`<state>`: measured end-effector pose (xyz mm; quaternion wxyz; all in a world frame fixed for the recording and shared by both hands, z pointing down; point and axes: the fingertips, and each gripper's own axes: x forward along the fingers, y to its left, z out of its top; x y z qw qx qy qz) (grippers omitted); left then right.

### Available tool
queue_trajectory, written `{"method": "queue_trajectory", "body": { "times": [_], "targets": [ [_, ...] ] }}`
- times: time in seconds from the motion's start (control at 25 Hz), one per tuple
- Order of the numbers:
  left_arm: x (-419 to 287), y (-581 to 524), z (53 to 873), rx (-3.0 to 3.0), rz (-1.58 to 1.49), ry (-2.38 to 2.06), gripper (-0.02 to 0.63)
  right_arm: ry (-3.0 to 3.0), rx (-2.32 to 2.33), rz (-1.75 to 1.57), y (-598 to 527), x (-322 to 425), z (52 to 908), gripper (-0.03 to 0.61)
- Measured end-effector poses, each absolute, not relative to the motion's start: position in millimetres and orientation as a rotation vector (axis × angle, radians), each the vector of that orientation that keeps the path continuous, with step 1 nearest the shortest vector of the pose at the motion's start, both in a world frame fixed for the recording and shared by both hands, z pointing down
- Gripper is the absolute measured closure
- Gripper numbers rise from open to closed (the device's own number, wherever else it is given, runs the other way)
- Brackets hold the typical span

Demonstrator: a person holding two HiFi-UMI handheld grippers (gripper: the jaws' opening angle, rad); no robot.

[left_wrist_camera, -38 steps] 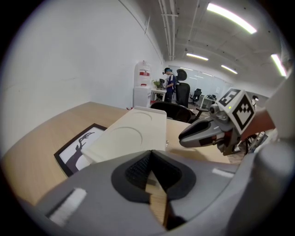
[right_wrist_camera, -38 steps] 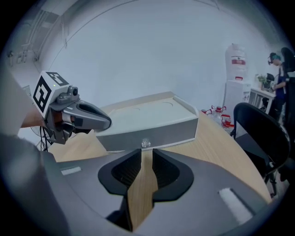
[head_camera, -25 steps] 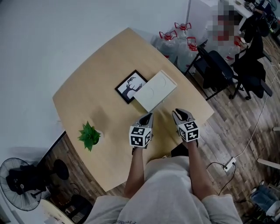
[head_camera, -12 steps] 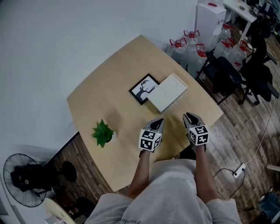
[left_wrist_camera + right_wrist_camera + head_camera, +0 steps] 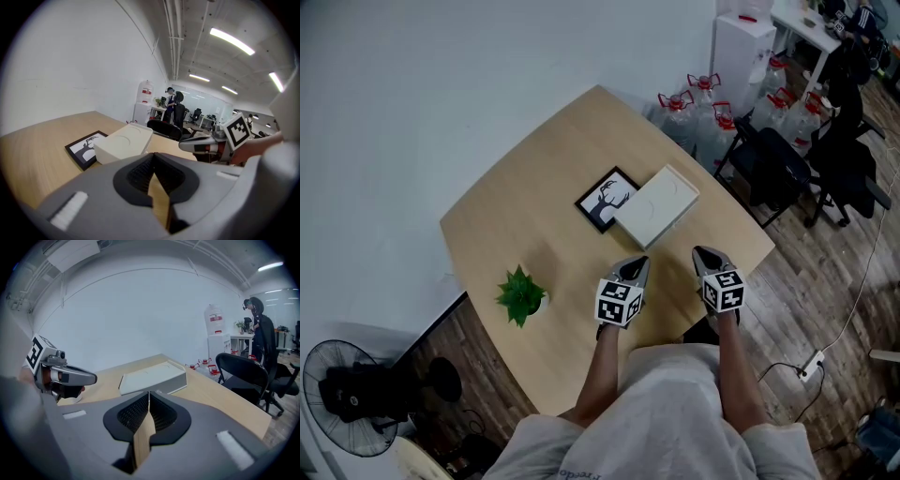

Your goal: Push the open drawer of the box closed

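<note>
The white box [image 5: 657, 207] lies near the far right of the round wooden table [image 5: 534, 216]. Its drawer front [image 5: 161, 384] looks flush with the body, with no gap showing. My left gripper [image 5: 638, 263] and right gripper [image 5: 703, 251] hover over the near table edge, well short of the box. Both have their jaws pressed together with nothing between them. In the left gripper view the box [image 5: 124, 142] sits ahead, and the right gripper [image 5: 206, 146] shows at the right. In the right gripper view the left gripper [image 5: 75, 376] shows at the left.
A black-framed deer picture [image 5: 607, 199] lies against the box's left side. A small potted plant [image 5: 520, 294] stands at the table's near left. A black chair [image 5: 773, 159] and water jugs [image 5: 703, 94] are beyond the table. A person [image 5: 257, 317] stands far off.
Both grippers have drawn back from the box toward me; the box now sits farther off in both gripper views. The jaws stayed shut.
</note>
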<state>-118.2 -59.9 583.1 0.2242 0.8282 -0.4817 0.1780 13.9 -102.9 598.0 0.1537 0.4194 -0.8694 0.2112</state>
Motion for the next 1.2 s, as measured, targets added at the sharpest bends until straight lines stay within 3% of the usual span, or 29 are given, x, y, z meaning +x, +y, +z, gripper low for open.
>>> {"method": "queue_trajectory", "body": {
  "times": [1.2],
  "targets": [
    [-118.0, -54.7, 585.2, 2.254, 0.479, -1.324, 0.56, -2.497, 1.122, 0.547, -92.8, 8.1, 600.0, 0.577]
  ]
}}
